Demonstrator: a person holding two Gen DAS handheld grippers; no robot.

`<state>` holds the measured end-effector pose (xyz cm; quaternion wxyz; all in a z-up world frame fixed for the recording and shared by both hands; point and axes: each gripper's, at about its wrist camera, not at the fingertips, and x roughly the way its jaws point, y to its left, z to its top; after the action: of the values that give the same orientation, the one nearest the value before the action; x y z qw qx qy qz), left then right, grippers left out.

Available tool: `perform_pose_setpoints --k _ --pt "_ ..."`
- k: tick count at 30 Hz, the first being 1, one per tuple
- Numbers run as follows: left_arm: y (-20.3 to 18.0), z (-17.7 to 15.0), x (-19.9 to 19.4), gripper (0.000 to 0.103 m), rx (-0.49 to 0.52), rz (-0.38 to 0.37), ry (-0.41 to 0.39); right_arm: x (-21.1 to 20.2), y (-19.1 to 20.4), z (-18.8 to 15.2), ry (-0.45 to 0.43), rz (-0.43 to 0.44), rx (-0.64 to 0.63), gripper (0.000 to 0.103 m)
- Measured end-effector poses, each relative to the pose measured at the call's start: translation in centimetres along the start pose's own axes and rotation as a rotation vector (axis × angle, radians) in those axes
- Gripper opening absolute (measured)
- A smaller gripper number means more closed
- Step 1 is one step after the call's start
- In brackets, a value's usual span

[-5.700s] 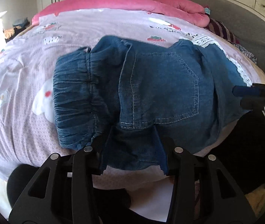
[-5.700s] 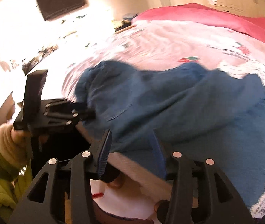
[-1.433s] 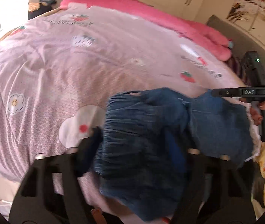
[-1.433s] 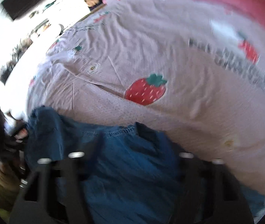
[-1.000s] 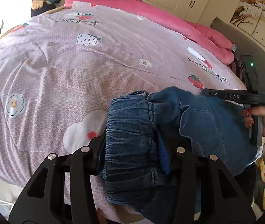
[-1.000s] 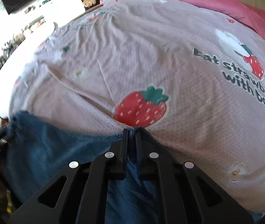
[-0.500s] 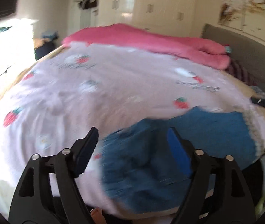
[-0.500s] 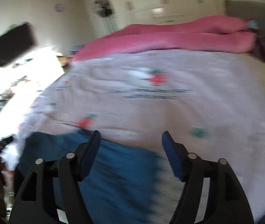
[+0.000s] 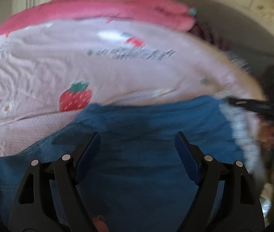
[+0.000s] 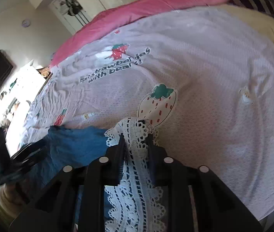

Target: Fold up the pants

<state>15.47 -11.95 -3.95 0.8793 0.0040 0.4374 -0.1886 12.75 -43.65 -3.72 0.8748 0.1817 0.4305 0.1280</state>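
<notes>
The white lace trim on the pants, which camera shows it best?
The right wrist view: the lace trim fills the centre, sharp, openwork pattern visible, between the right hand-held gripper's fingers. The left wrist view shows it only as a blurred white strip at the denim's right edge.

Left wrist view: sits low at the near edge of the pale pink strawberry-print bedspread (image 9: 117, 73), angled down and forward across the folded blue denim pants (image 9: 146, 135), close up, blurred. Faces the rolled bright pink quilt (image 9: 98, 9) along the far edge.

Right wrist view: same near edge, further right, rolled sideways, very close on the pants' white lace trim (image 10: 137, 174).

Shared: bedspread, quilt, pants, printed black lettering (image 10: 115, 69).
</notes>
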Motion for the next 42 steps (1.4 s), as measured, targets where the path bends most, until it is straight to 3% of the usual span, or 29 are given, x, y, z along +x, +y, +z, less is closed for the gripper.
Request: perform_pose_setpoints --k 3,7,9,11,14,18,21,22,23,24,30,37,40,42 --pt "1.3 -0.1 1.1 0.072 0.007 0.069 0.013 -0.3 -1.0 -0.8 0.009 -0.028 -0.001 0.019" --pt "2.4 -0.2 1.6 0.072 0.005 0.046 0.010 0.5 -0.9 -2.1 -0.015 -0.056 -0.042 0.024" --pt "2.6 -0.5 1.0 0.072 0.003 0.042 -0.001 -0.8 -0.7 -2.4 -0.056 -0.052 -0.041 0.033" --pt "2.8 -0.8 -0.7 0.080 -0.010 0.041 -0.022 -3.3 -0.1 -3.3 -0.128 -0.045 -0.068 0.042" --pt "3.1 -2.5 -4.8 0.086 -0.034 0.061 -0.096 -5.8 0.9 -5.7 -0.142 -0.031 -0.117 0.061" --pt "5.3 -5.2 -9.2 0.087 -0.090 0.137 -0.148 -6.6 0.7 -9.4 -0.061 -0.015 -0.092 0.061" --pt "7.1 -7.2 -11.4 0.087 -0.089 0.239 -0.153 -6.5 0.3 -11.7 -0.006 -0.001 -0.048 0.060" --pt "7.9 -7.8 -11.8 0.087 -0.094 0.274 -0.144 -6.4 0.4 -12.0 0.010 -0.002 -0.046 0.045" --pt "8.5 -8.5 -12.1 0.087 -0.096 0.302 -0.130 -6.1 0.5 -12.4 0.036 -0.002 -0.048 0.009" --pt "9.1 -9.1 -12.1 0.087 -0.104 0.307 -0.116 -6.0 0.7 -12.6 0.048 -0.006 -0.053 0.005" --pt "10.6 -10.9 -10.9 0.087 -0.095 0.331 -0.086 -5.2 1.4 -13.7 0.095 -0.095 -0.113 0.005" --pt "11.1 -11.0 -9.8 0.087 -0.048 0.354 -0.112 -4.1 0.0 -13.5 0.077 -0.074 -0.072 0.010" --pt "11.4 -10.8 -10.0 0.087 -0.061 0.332 -0.117 -4.3 0.0 -13.2 0.079 -0.059 -0.061 0.015" --pt "11.0 -10.5 -11.0 0.088 -0.070 0.308 -0.109 -5.1 0.1 -13.1 0.057 -0.074 -0.060 0.030"
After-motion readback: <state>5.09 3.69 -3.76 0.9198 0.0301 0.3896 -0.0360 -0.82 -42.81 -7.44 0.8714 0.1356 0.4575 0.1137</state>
